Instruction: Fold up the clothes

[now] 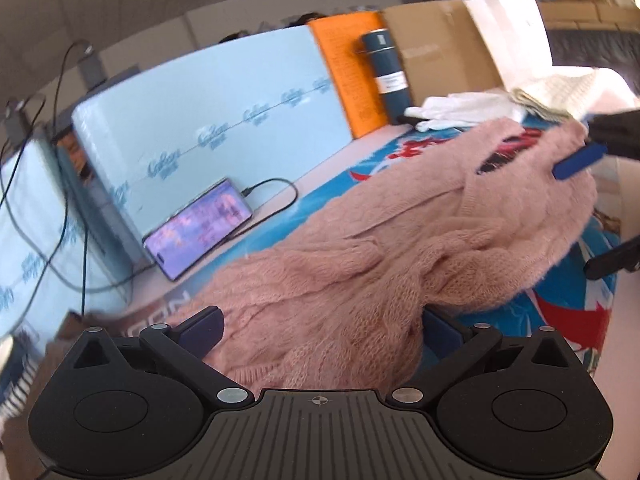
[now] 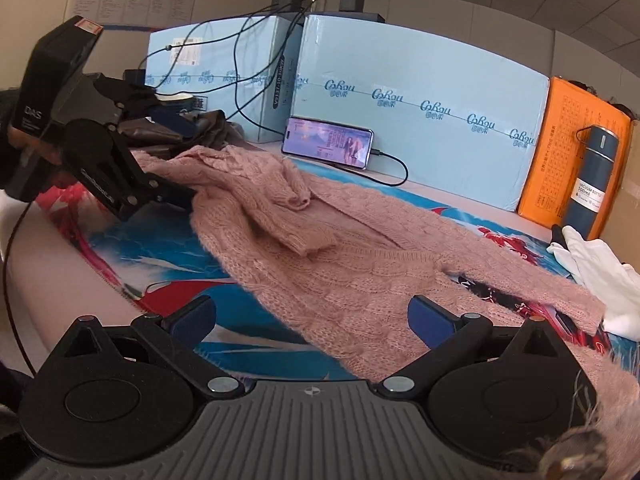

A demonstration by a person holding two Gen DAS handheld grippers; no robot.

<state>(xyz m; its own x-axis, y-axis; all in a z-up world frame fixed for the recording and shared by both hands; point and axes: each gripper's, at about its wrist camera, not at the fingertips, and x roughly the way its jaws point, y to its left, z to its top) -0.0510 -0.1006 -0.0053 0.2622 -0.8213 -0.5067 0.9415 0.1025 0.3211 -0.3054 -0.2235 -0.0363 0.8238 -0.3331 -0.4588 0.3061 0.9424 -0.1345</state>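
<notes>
A pink cable-knit sweater (image 1: 360, 240) (image 2: 320, 240) lies spread across a blue and red printed mat (image 2: 160, 248), one sleeve folded over its body. In the left wrist view my left gripper (image 1: 320, 330) is open wide, with bunched knit lying loosely between its fingers. The right wrist view shows the left gripper (image 2: 176, 158) at the sweater's left end, its lower finger against the fabric edge. My right gripper (image 2: 312, 320) is open as well, over the sweater's near hem, its pads off the fabric. It also appears at the sweater's far end as the right gripper (image 1: 592, 212).
Light blue boxes (image 2: 420, 120) line the back, with a lit phone (image 2: 330, 142) on a cable leaning against them. An orange box (image 2: 572, 152), a dark flask (image 2: 592, 184) and white cloth (image 2: 600, 276) sit at the right. Brown garments (image 2: 208, 128) lie behind the left gripper.
</notes>
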